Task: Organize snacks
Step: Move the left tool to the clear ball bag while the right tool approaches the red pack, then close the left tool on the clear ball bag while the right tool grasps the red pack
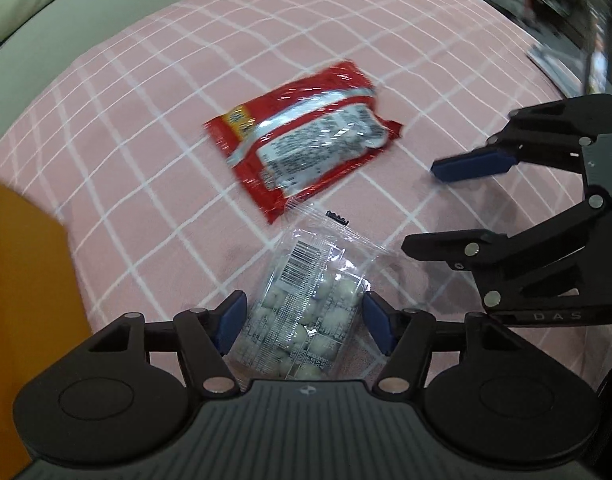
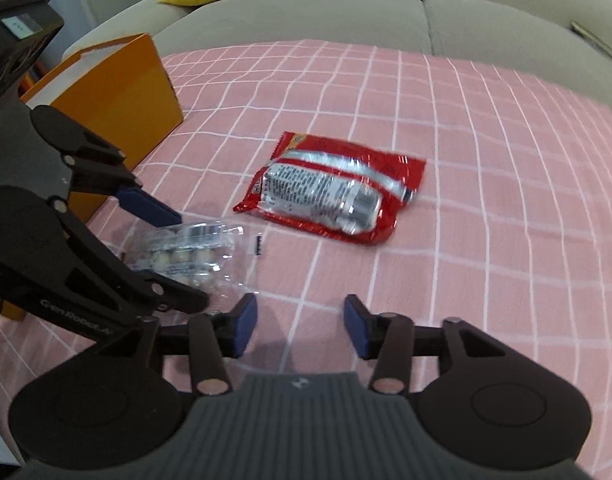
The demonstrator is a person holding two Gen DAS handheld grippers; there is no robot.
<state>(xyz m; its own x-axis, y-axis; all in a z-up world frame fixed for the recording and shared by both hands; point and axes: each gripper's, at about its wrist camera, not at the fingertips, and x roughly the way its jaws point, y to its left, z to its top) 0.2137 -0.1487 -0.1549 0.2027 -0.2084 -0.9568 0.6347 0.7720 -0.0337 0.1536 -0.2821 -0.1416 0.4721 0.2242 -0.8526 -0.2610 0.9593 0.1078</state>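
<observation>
A clear bag (image 1: 306, 312) of pale sweets lies on the pink checked cloth (image 1: 146, 128) between the spread fingers of the left claw (image 1: 302, 326), not clamped. The right claw (image 2: 300, 326), also spread and empty, hovers just beside it. A red packet (image 2: 331, 188) lies beyond, an orange box (image 2: 118, 92) to the left.

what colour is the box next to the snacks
Orange; the box shows best in the right wrist view, standing at the edge of the pink checked cloth.

The left gripper (image 1: 302, 326) is low and near, with its jaws spread apart. The right gripper (image 2: 300, 328) is at its right, jaws also spread wide, nothing between them.
</observation>
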